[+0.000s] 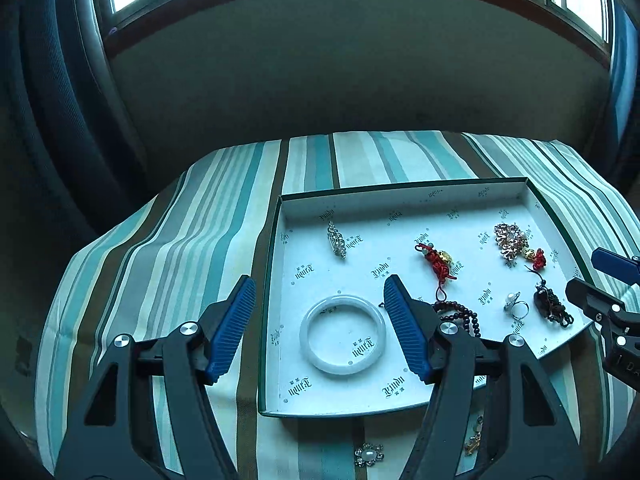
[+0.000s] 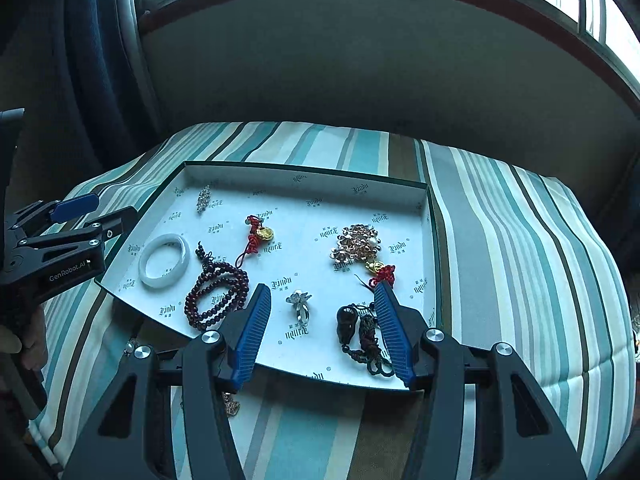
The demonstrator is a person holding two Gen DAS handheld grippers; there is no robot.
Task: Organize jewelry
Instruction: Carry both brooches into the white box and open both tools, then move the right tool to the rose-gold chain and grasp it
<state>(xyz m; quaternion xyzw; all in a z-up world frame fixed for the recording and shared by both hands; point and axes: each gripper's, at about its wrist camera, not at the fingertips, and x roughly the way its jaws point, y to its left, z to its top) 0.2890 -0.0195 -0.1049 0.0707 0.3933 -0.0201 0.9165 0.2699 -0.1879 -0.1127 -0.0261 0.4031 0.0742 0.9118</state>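
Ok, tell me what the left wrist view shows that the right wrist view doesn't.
Left wrist only: a pearl flower brooch on the cloth in front of the tray.
Right wrist only: the whole bead bracelet, which the left view mostly hides behind a finger.
Both: the tray, bangle, ring, and two open, empty grippers, left gripper and right gripper.

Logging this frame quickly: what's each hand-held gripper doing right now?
Left hand-held gripper: open, holding nothing, above the white bangle.
Right hand-held gripper: open, holding nothing, above the ring.
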